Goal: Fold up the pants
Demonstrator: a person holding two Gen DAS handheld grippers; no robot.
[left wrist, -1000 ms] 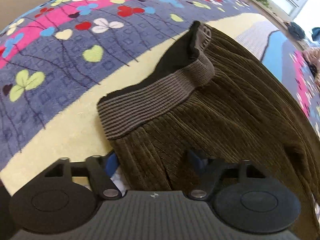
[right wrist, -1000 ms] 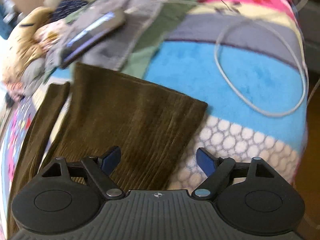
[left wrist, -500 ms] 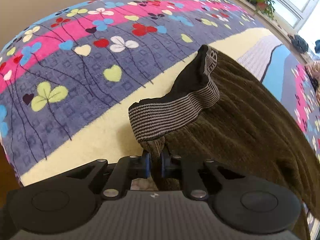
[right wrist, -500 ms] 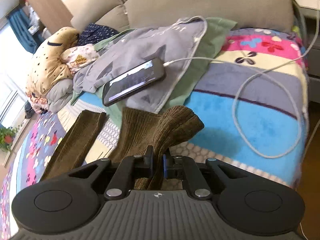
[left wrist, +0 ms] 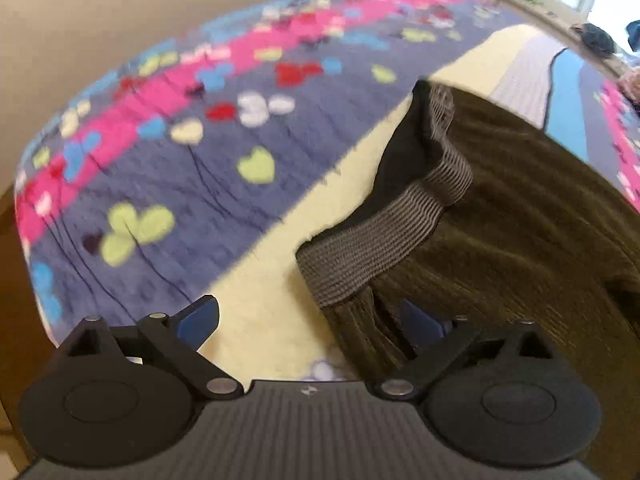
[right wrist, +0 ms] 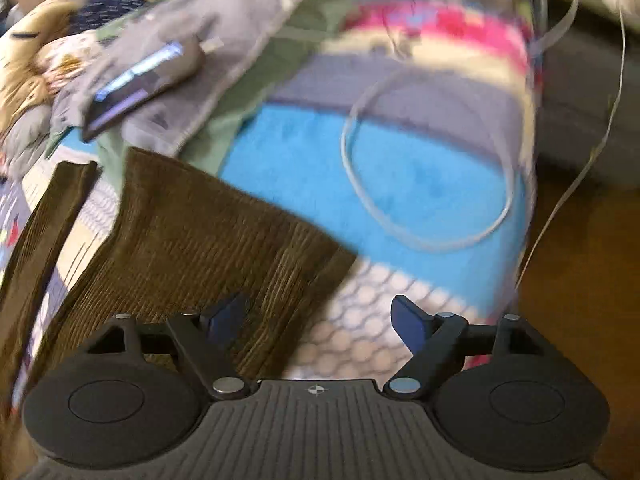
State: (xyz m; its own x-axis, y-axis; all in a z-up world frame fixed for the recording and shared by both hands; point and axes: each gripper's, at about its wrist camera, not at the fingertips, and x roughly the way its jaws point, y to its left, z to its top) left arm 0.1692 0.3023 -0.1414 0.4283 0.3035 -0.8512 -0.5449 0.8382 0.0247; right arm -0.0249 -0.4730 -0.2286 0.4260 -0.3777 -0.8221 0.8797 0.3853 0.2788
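Brown corduroy pants (left wrist: 520,216) lie on a colourful blanket, with the grey ribbed waistband (left wrist: 384,240) bunched at the near left corner. My left gripper (left wrist: 308,324) is open; its right finger is partly hidden behind the pants' corner fabric, its left finger over the cream blanket. In the right wrist view a pant leg (right wrist: 200,240) lies flat with its hem towards the blue patch; a second leg (right wrist: 48,216) lies to the left. My right gripper (right wrist: 320,320) is open, straddling the leg's right edge.
A phone (right wrist: 140,84) rests on grey cloth (right wrist: 224,40) over a green garment at the back left. A white cable (right wrist: 432,160) loops on the blue blanket patch. The bed edge and brown floor (right wrist: 580,280) are at the right. The flowered blanket (left wrist: 180,152) spreads left of the waistband.
Half a second ago both grippers were shut on pinched pants fabric and lifted it. Now both are open, the fabric lies flat again, and both views are motion-blurred.
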